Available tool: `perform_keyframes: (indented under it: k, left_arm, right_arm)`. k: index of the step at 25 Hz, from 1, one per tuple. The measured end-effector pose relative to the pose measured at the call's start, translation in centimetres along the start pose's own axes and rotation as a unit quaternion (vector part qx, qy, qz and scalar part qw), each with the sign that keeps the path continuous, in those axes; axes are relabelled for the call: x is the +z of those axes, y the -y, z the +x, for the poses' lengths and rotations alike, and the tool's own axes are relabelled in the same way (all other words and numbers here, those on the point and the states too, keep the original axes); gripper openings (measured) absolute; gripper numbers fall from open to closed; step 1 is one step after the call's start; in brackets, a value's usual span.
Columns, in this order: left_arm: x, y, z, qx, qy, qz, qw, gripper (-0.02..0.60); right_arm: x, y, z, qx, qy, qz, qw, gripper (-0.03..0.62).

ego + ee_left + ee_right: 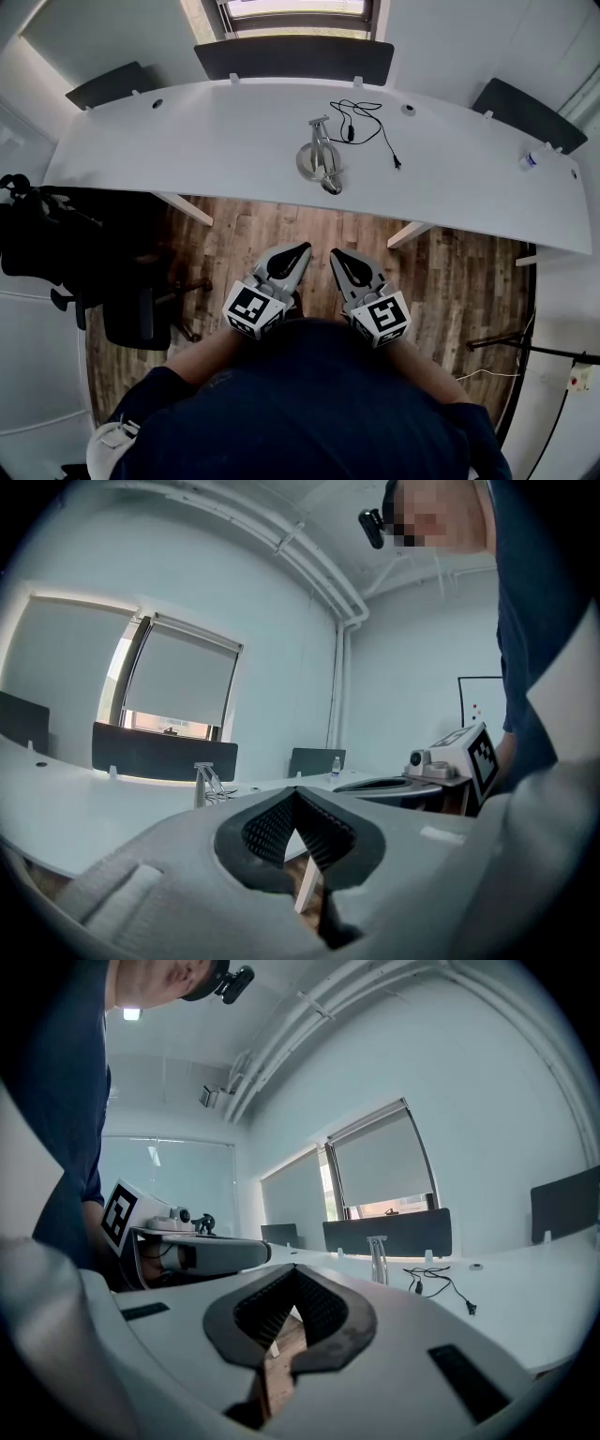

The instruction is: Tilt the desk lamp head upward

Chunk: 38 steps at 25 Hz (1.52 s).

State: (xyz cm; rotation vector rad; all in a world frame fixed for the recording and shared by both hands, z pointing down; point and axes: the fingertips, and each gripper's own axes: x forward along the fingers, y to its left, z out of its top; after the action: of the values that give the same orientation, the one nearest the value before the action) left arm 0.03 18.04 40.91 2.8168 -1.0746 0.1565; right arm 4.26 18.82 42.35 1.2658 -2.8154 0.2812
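A silver desk lamp with a round base stands on the white desk, its head folded low over the base. It shows small and far off in the left gripper view and in the right gripper view. My left gripper and right gripper are both shut with nothing in them. They hover side by side over the wooden floor, close to the person's body and well short of the desk's near edge.
The lamp's black cord and plug lie on the desk to its right. A small bottle stands at the desk's far right. Dark divider panels line the back edge. A black office chair is on the floor at left.
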Motion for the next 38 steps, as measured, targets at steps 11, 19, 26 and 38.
perform_keyframes:
  k: [11, 19, 26, 38]
  left_arm:
    - [1.7, -13.5, 7.7, -0.047, 0.015, -0.006, 0.9988, 0.000]
    - [1.6, -20.4, 12.3, -0.085, -0.003, -0.005, 0.9964, 0.000]
    - [-0.4, -21.5, 15.7, -0.061, -0.027, -0.005, 0.9978, 0.000]
    - [-3.9, -23.5, 19.5, 0.002, -0.085, 0.029, 0.9959, 0.000]
  right_arm:
    - [2.9, 7.2, 11.6, -0.065, -0.004, 0.004, 0.998, 0.009]
    - [4.2, 10.9, 17.6, -0.095, -0.011, 0.016, 0.995, 0.009]
    - [3.4, 15.2, 18.1, -0.071, -0.025, 0.038, 0.996, 0.009]
    - [1.8, 19.0, 18.8, 0.029, -0.052, 0.080, 0.995, 0.009]
